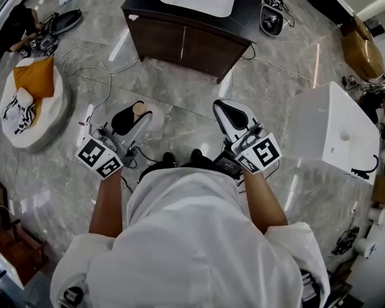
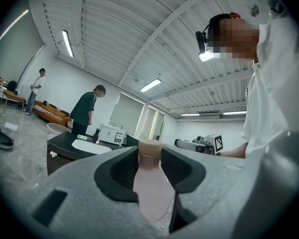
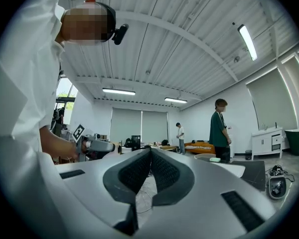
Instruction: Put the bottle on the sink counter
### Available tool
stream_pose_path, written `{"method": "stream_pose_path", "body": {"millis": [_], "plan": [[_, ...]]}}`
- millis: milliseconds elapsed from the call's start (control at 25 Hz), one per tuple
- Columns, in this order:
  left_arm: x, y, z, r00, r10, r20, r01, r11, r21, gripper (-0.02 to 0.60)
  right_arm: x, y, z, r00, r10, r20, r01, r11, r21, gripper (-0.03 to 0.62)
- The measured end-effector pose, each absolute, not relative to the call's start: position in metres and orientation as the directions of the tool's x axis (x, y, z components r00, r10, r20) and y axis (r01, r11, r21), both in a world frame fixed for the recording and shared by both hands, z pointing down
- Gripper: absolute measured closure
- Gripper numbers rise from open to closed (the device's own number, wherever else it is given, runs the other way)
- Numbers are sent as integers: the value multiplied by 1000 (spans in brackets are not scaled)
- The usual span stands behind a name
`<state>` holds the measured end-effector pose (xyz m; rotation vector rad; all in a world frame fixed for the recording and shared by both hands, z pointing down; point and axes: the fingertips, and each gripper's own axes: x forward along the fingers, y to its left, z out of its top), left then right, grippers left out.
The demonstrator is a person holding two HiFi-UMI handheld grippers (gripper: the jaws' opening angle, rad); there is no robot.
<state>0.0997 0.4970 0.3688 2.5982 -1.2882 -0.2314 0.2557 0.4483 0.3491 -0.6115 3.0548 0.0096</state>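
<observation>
Left tongs clamp the pale pink plastic bottle at its shoulder. It looks light, slick, squashy, so grip gently. Right tongs clenched, empty.

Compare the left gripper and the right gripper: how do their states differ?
The left gripper is shut on the pink bottle; the right gripper is shut and empty. The left gripper's fingers stand apart around the bottle; the right gripper's fingers meet. Both point roughly toward the sink counter.
</observation>
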Motion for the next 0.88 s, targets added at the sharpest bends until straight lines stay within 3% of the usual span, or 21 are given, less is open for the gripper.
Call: {"method": "stream_pose_path", "body": {"millis": [880], "plan": [[76, 456, 397, 590, -807, 30, -780, -560, 277, 433, 236, 408, 373, -920, -392, -9, -391, 919, -54, 579]]}}
